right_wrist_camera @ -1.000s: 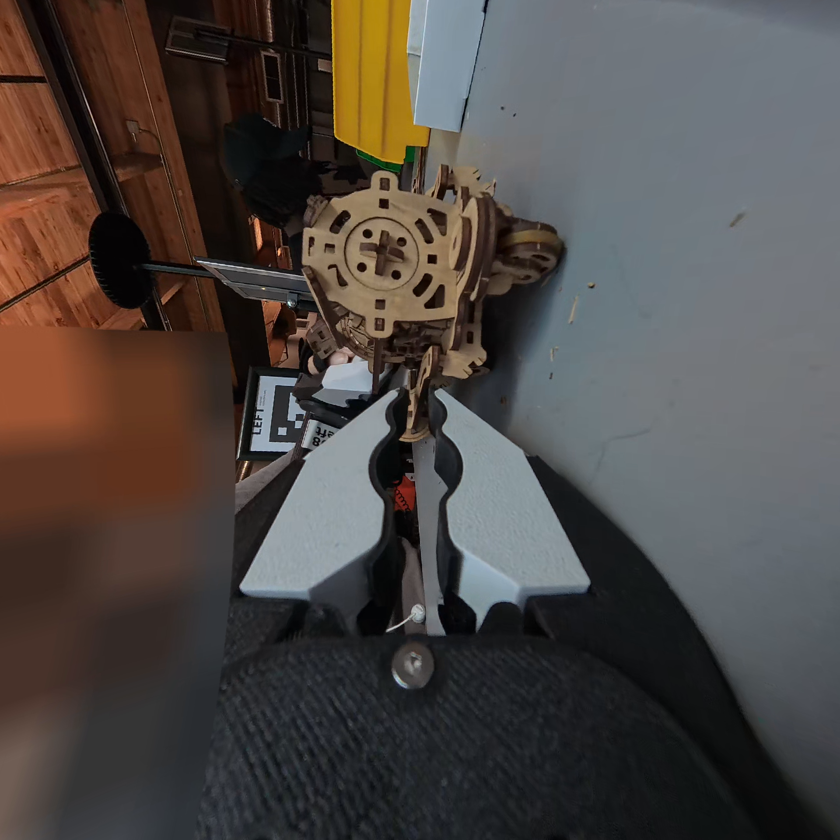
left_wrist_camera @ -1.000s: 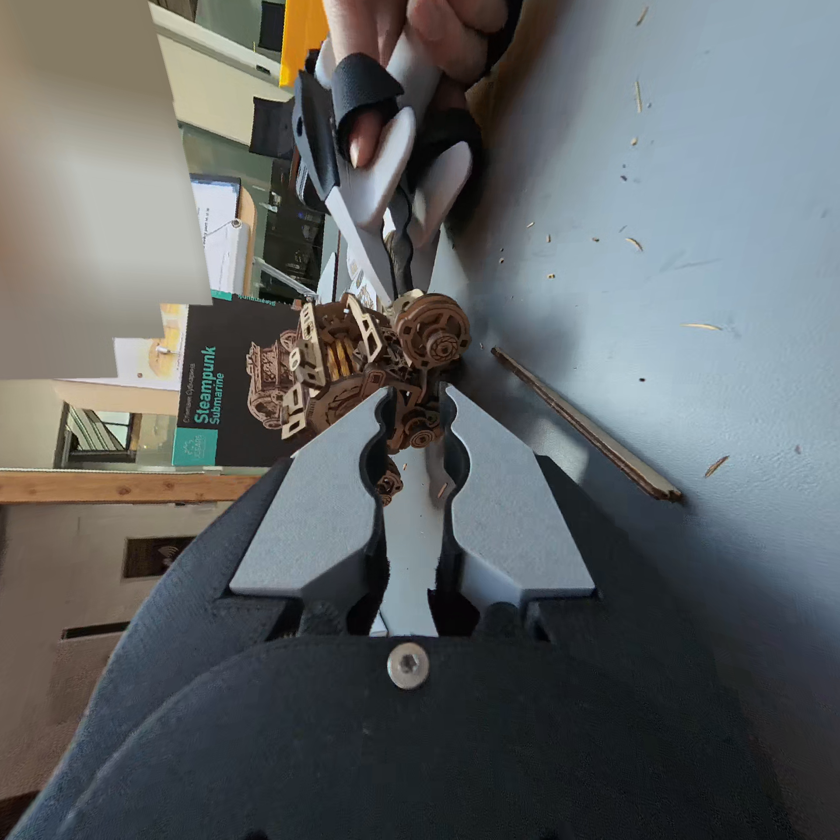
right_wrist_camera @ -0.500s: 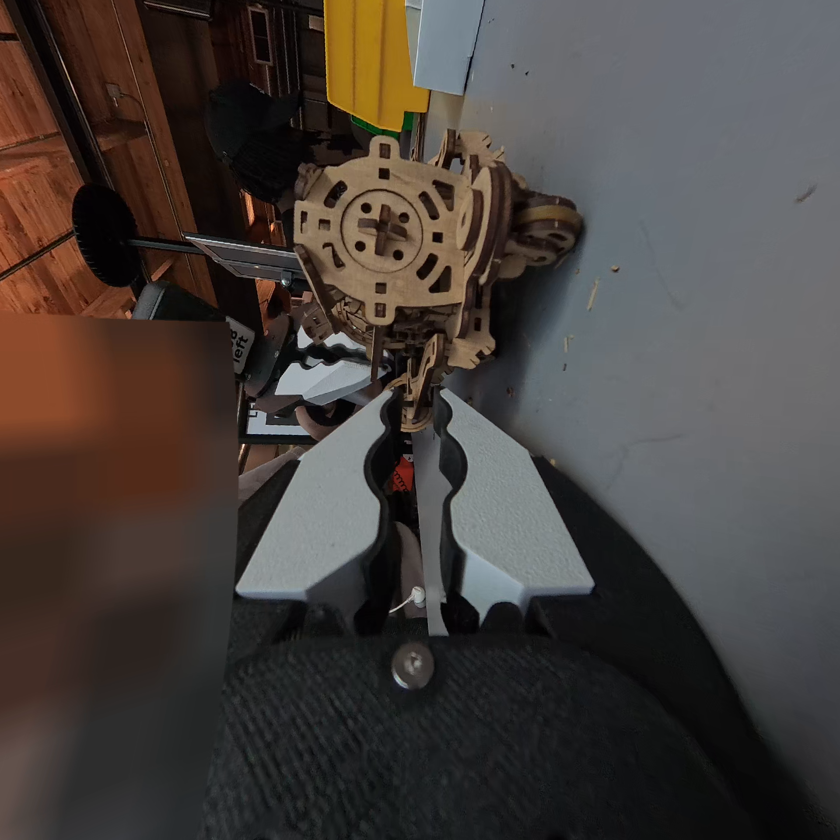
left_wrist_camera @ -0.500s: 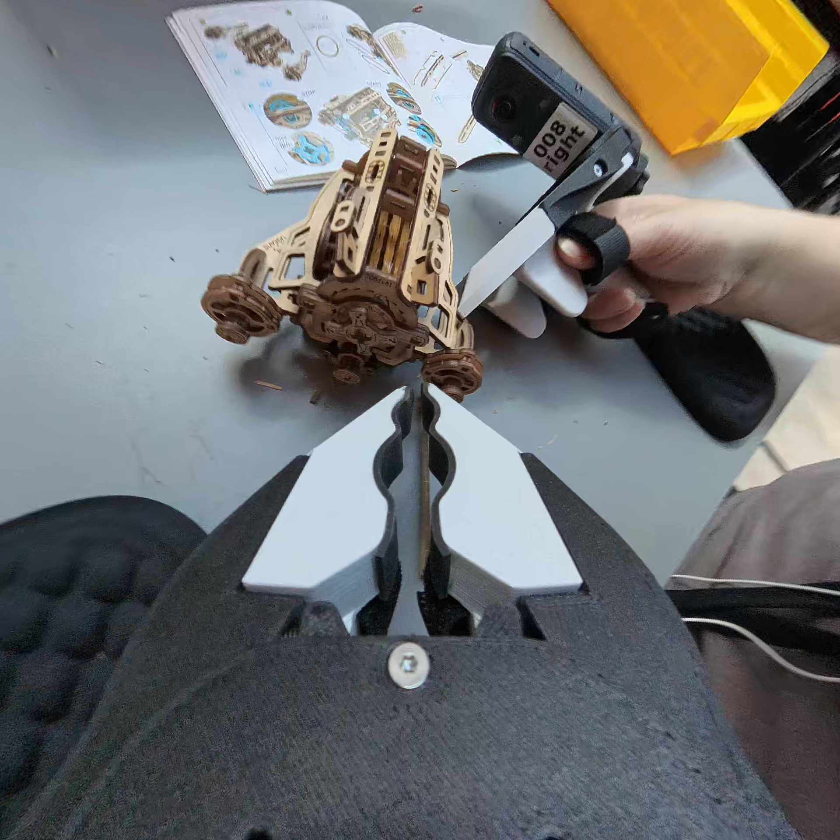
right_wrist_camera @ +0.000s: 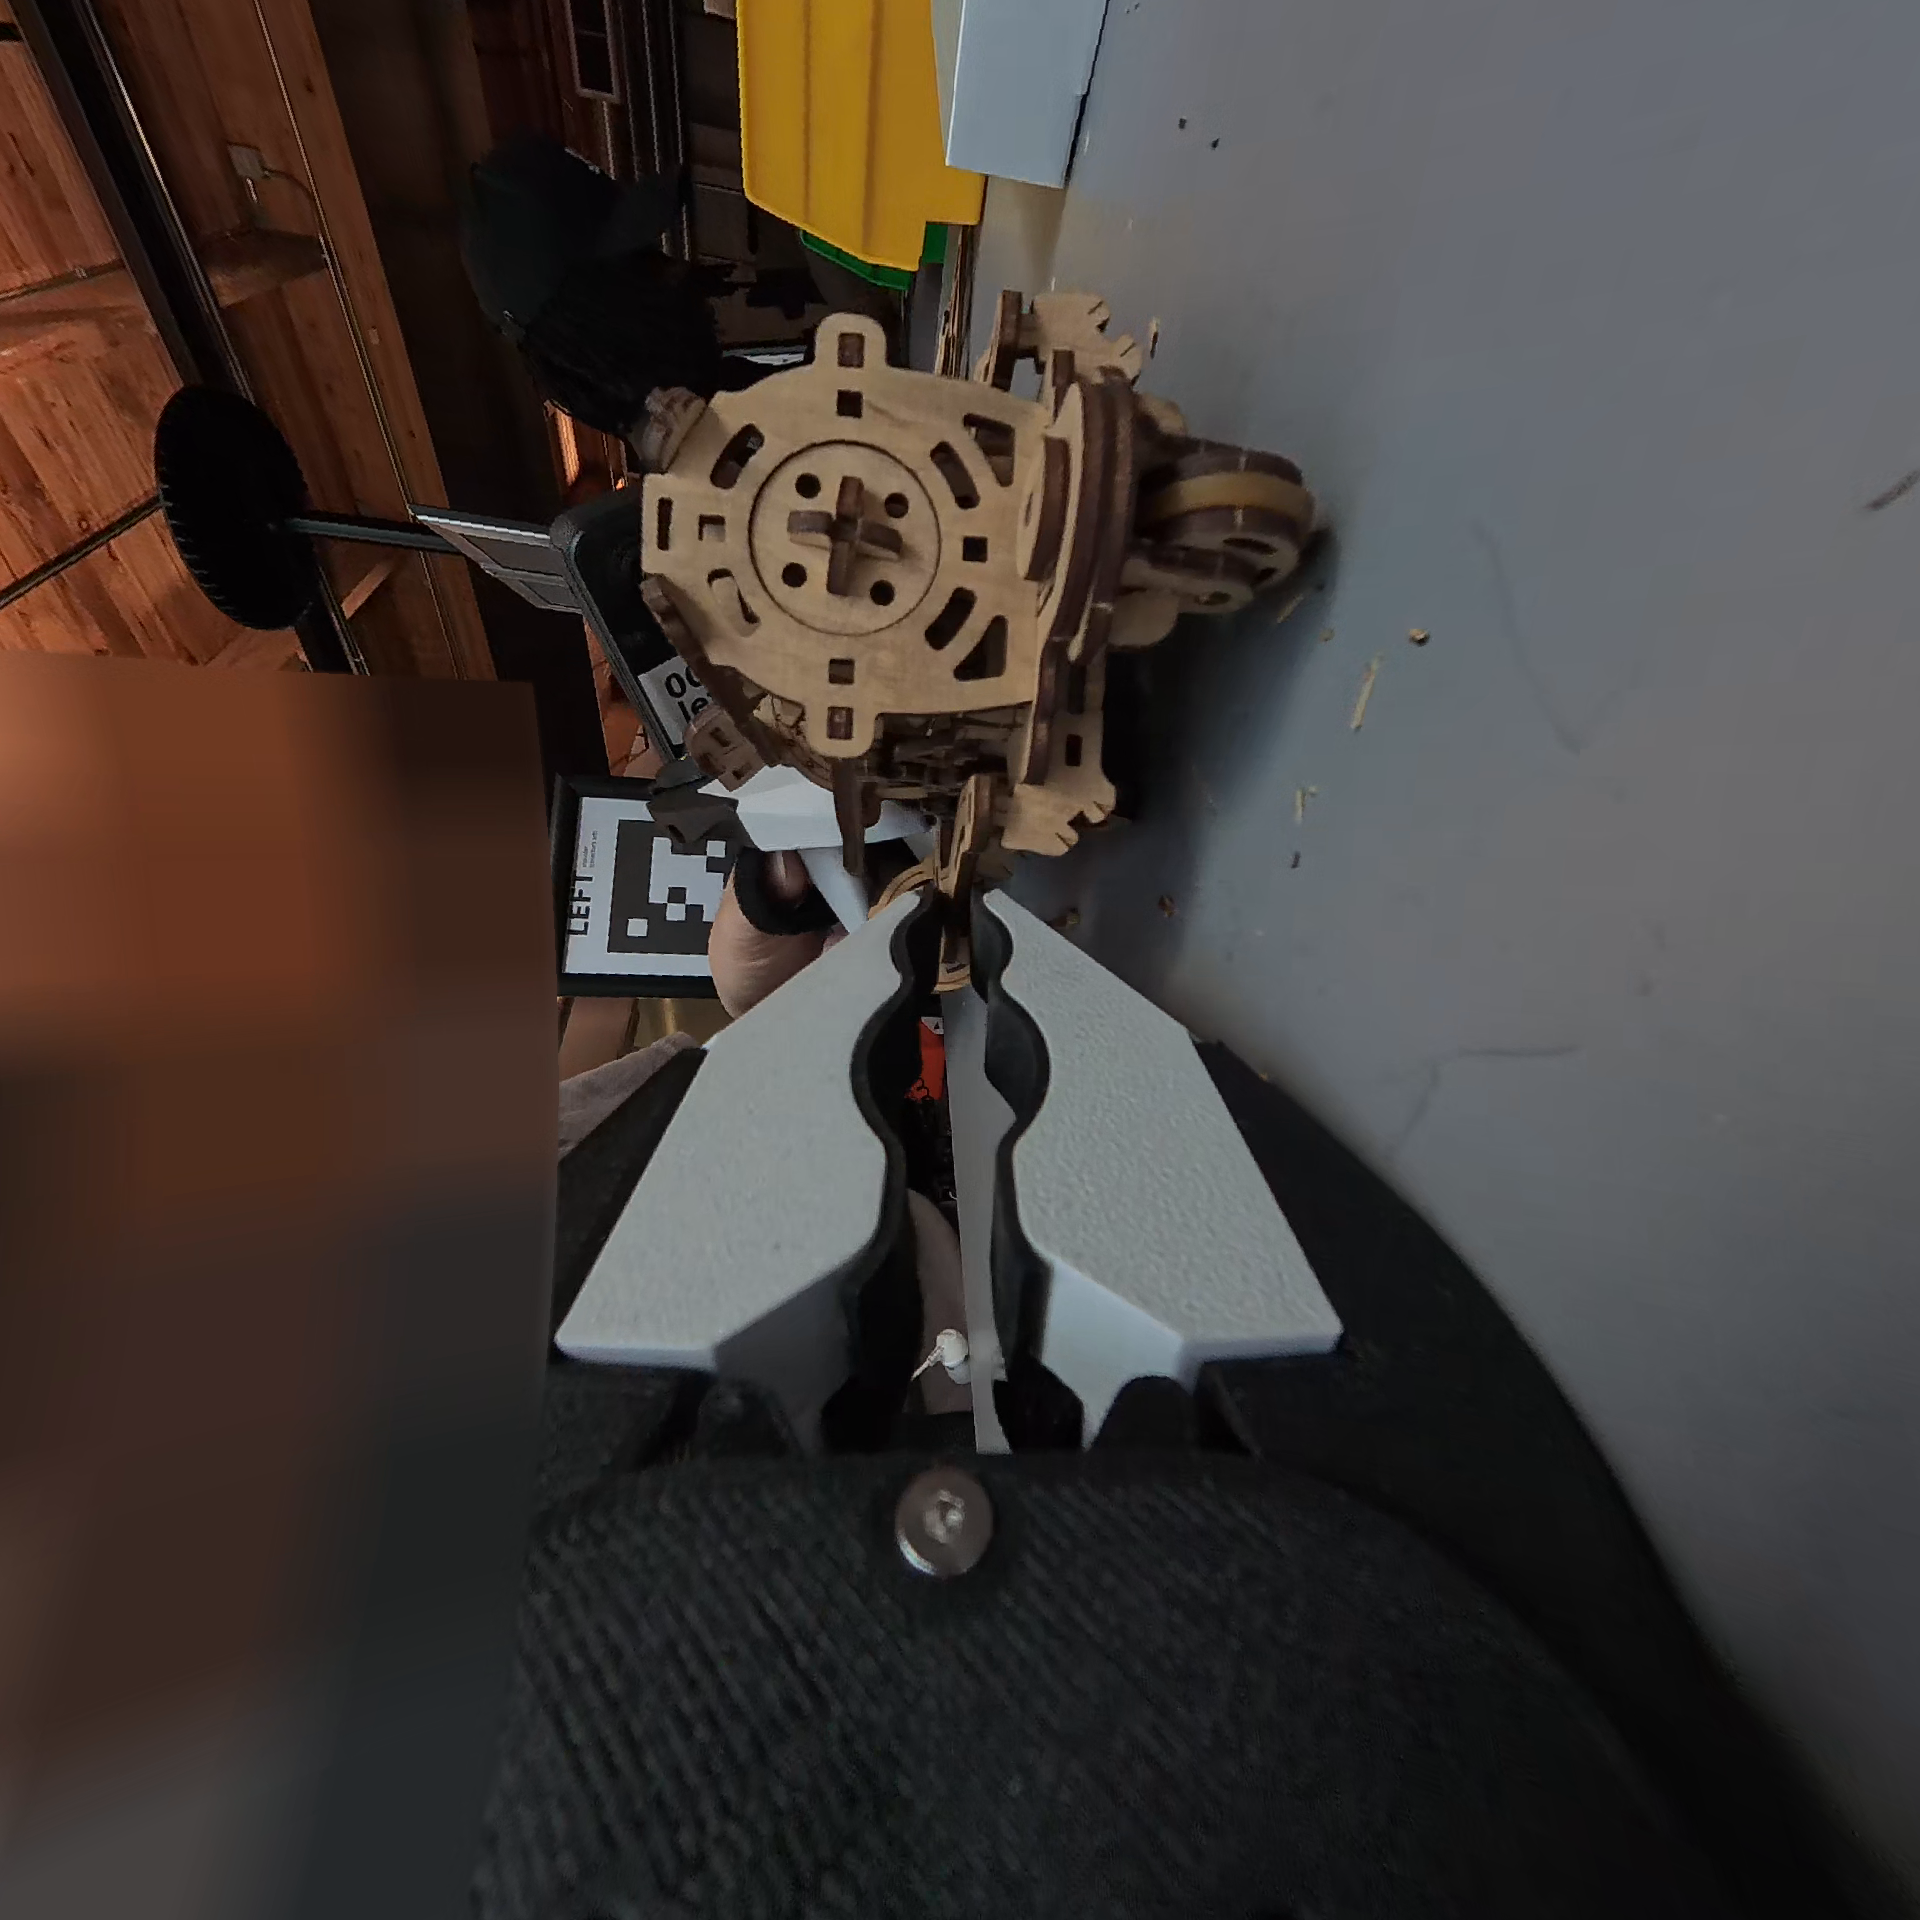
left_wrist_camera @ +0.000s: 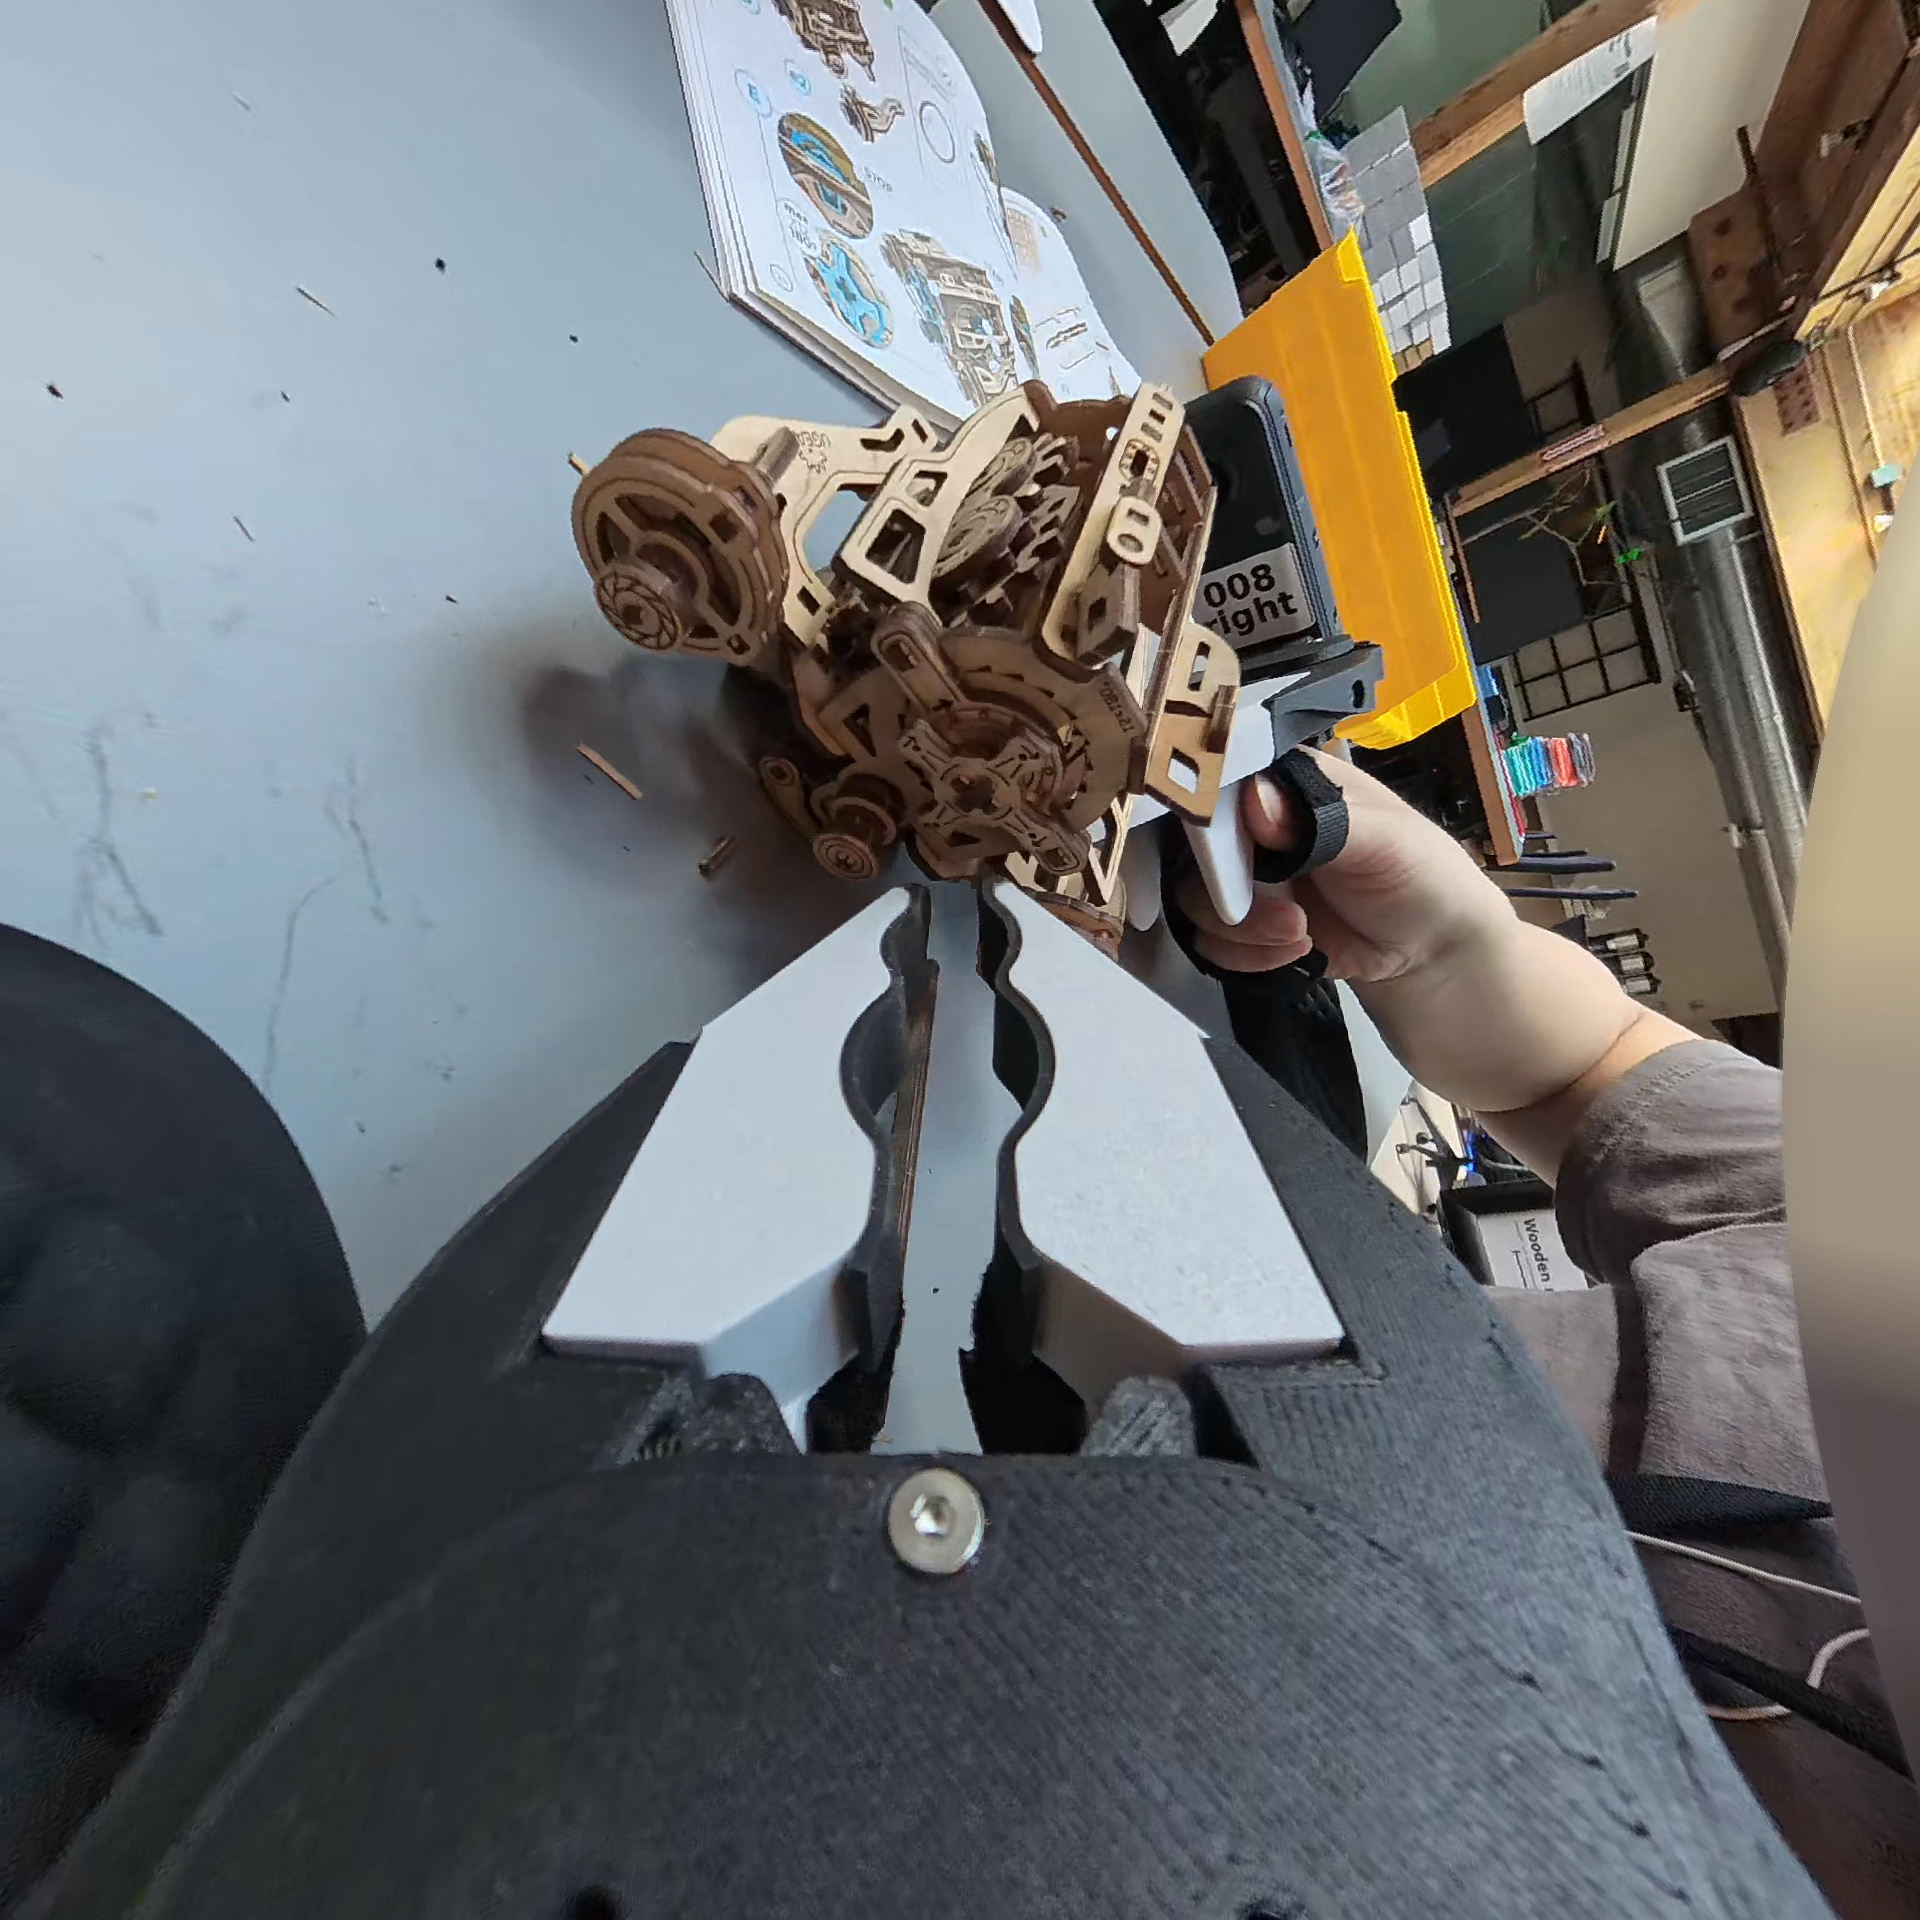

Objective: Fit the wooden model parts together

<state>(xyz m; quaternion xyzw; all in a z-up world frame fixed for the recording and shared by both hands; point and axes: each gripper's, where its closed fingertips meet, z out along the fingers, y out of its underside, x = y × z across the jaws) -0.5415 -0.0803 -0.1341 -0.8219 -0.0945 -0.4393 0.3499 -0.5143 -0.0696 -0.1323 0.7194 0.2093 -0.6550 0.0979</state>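
Note:
The wooden model [left_wrist_camera: 935, 644], a gear-filled body with wheels, is tipped over the grey table [left_wrist_camera: 260, 520]. My left gripper [left_wrist_camera: 951, 899] sits just under it with the jaws slightly apart. A thin wooden strip [left_wrist_camera: 906, 1091] lies along the left pad, and a gap shows between it and the right pad. My right gripper [right_wrist_camera: 951, 920] is shut on a thin wooden tab [right_wrist_camera: 954, 951] at the lower edge of the model [right_wrist_camera: 862, 551]. In the left wrist view the right gripper's black camera body [left_wrist_camera: 1247, 499] shows behind the model, its fingers hidden. A white finger [right_wrist_camera: 800, 821] of the left gripper shows behind the model.
An open instruction booklet [left_wrist_camera: 883, 208] lies on the table beyond the model. A yellow bin [left_wrist_camera: 1351, 468] stands at the table edge, also in the right wrist view [right_wrist_camera: 842, 125]. Wood splinters [left_wrist_camera: 608, 771] lie near the model. A black pad [left_wrist_camera: 125, 1247] lies at the left. A black-and-white marker card [right_wrist_camera: 644, 883] stands behind. My two grippers' fingertips are within a few centimetres of each other.
Half a second ago my left jaws were shut on the thin strip; now they are parted and close under the model. The right jaws have closed tighter on the tab. The model is tipped more.

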